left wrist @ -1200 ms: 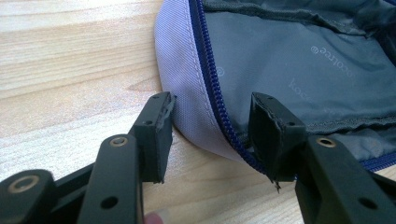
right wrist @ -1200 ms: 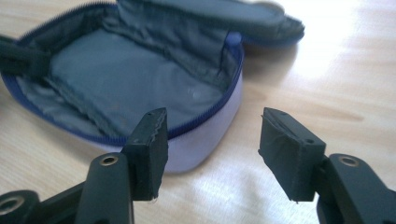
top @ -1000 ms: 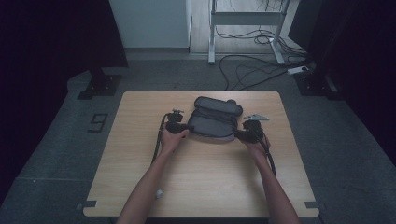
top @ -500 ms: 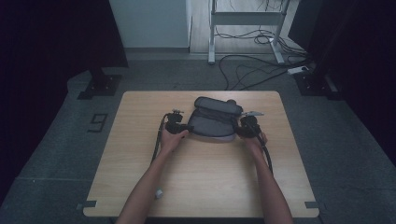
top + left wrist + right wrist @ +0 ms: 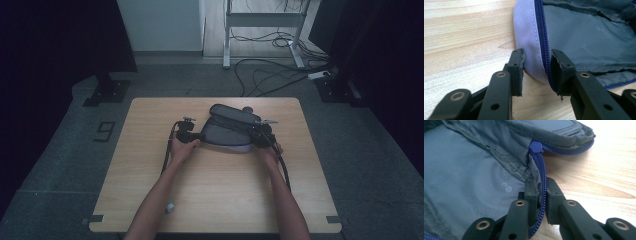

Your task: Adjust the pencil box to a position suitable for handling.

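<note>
A grey zip pouch [image 5: 227, 135] lies open in the middle of the wooden table [image 5: 150, 200], its lid [image 5: 232, 114] folded back. My left gripper [image 5: 196, 136] is at the pouch's left end. In the left gripper view the left gripper [image 5: 537, 56] is open, its jaws straddling the pale rim [image 5: 529, 37] and the blue zipper [image 5: 541, 30]. My right gripper [image 5: 256, 134] is at the right end. In the right gripper view the right gripper [image 5: 540, 186] is shut on the zipper edge [image 5: 539, 165] beside the grey lining [image 5: 469, 170].
Black cables [image 5: 167, 150] trail from both grippers over the table toward the person. A small dark round thing [image 5: 247, 109] sits just behind the pouch. Beyond the table's far edge, cables [image 5: 270, 75] and a metal stand [image 5: 227, 45] are on the floor.
The right hand has shifted a little farther from the person and in toward the pouch's right end. The left hand and the pouch have hardly moved.
</note>
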